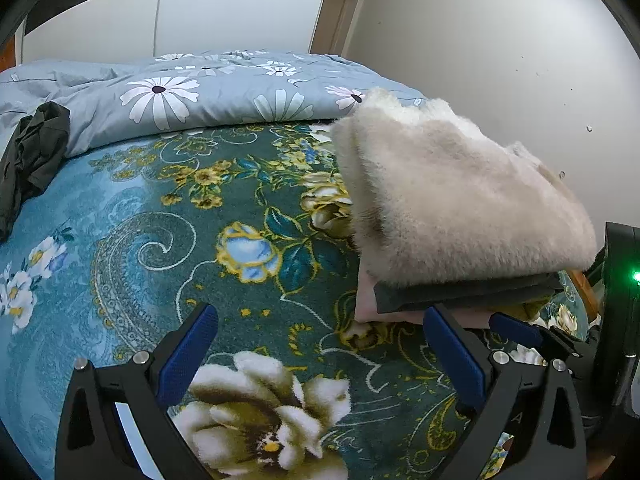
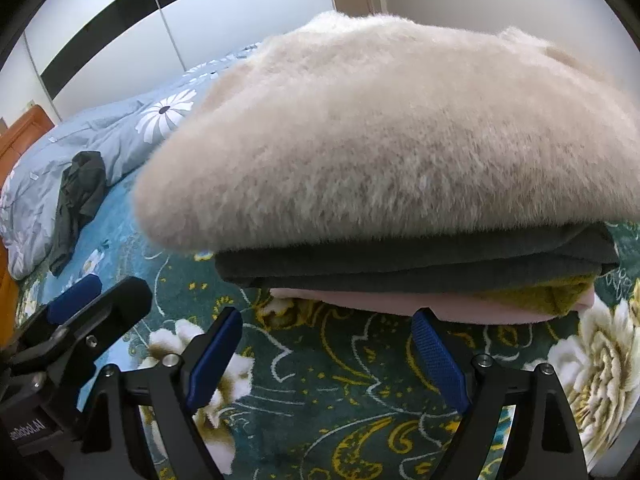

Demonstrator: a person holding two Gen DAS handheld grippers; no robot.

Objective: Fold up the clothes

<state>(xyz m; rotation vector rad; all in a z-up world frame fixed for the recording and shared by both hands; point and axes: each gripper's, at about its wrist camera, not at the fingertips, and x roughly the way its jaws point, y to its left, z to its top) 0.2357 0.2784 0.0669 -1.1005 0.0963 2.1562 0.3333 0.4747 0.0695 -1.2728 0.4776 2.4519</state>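
A stack of folded clothes lies on the teal floral blanket. A fluffy cream sweater is on top. Under it lie a dark grey garment, a pink one and an olive-yellow piece. My left gripper is open over bare blanket, just left of the stack's near corner. My right gripper is open too, its fingertips just short of the pink bottom layer, nothing between them. A crumpled black garment lies apart at the far left.
A light blue duvet with white daisies is bunched along the bed's far side. A white wall stands close behind the stack on the right. White wardrobe doors are beyond the bed. A wooden headboard shows at the left.
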